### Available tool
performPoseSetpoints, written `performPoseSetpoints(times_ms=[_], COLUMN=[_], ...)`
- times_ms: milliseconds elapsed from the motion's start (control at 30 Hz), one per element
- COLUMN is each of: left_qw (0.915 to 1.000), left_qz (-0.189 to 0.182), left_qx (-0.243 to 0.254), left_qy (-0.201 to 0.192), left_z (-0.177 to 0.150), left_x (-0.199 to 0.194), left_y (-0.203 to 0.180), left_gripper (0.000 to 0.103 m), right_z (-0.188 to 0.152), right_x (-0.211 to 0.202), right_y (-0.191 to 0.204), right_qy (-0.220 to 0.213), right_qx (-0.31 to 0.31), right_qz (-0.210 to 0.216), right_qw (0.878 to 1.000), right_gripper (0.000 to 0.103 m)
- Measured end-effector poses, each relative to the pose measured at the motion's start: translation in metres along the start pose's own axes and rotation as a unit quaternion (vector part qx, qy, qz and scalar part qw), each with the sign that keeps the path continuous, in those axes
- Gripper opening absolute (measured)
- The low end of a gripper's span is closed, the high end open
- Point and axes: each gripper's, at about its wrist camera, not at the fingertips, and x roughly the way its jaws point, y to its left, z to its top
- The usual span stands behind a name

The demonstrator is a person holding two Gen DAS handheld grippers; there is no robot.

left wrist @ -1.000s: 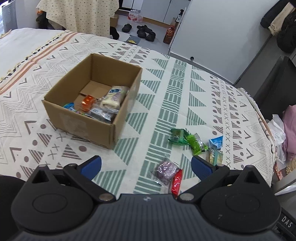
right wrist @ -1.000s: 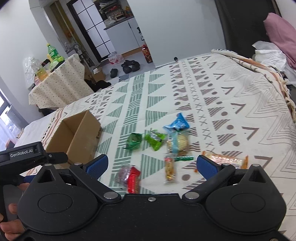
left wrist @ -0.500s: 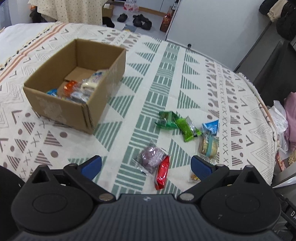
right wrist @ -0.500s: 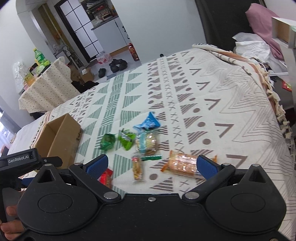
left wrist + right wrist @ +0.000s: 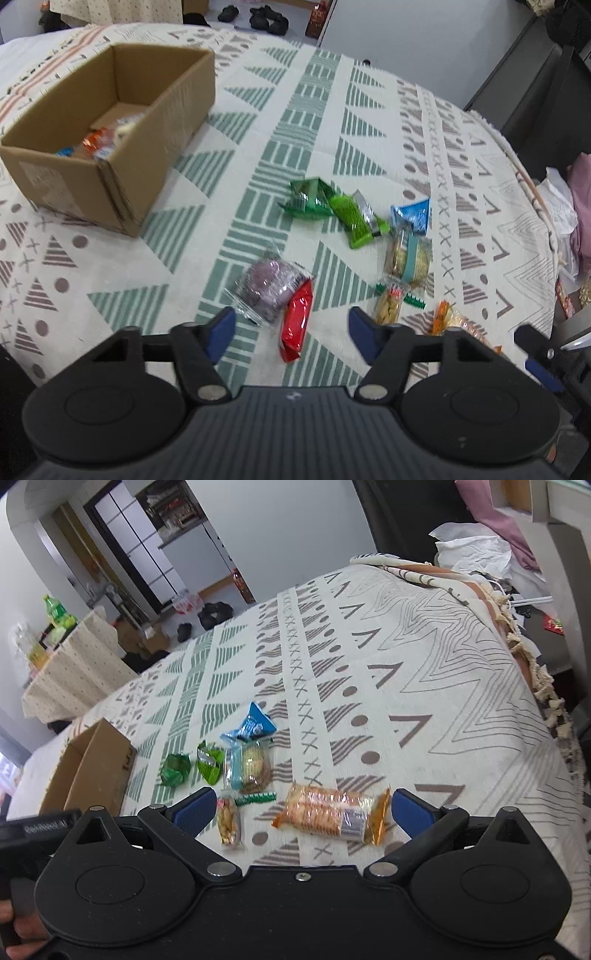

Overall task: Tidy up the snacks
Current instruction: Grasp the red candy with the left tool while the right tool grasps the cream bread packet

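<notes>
The big bed (image 5: 110, 280) w/ the patterned cover holds it all. On its left side sits the cardboard box (image 5: 110, 192), open on top, w/ a few snacks already inside. The rest of the snacks lie loose on the cover, to the right of the box.

The left hand-held gripper (image 5: 289, 330) is spread wide & holds nothing. Right in front of it, between its blue tips, lies the red pack (image 5: 296, 321). Its long side points away from the gripper, so the tips could close across its thin sides. The purple pack (image 5: 267, 286) touches the red one on the left.

The right hand-held gripper (image 5: 301, 808) is also spread wide & empty. The orange cracker pack (image 5: 332, 812) lies just ahead, between its tips, but its long side runs left to right, so the gripper prob. needs a turn first.

Further off sit the two green packs (image 5: 325, 206), the blue pack (image 5: 413, 216), the cookie pack (image 5: 408, 258) & the small nut pack (image 5: 389, 306).

I think left is nearest the red pack, right nearest the crackers.
</notes>
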Motion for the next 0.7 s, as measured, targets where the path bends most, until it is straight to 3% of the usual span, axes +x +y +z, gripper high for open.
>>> performPoseSetpoints(times_ms=[200,500,700], left_qw=[0.9999,0.9994,0.9992], left_qz=[0.001,0.023,0.02], left_qx=[0.0,0.013,0.004], left_qy=[0.017,0.021,0.033], left_z=[-0.006,-0.007,-0.004], left_x=[0.021,0.042,0.05], left_y=[-0.005,-0.018,-0.018], left_gripper=[0.041,0.037,0.028], right_z=[0.002,0.006,0.003], right_x=[0.019,0.042,0.053], right_y=[-0.005,-0.014,-0.019], right_qy=[0.005,0.017,0.039], right_qx=[0.0,0.006,0.006], right_qz=[0.021,0.03,0.029], right_qw=[1.0,0.999,0.999], right_gripper=[0.088,0.088,0.082])
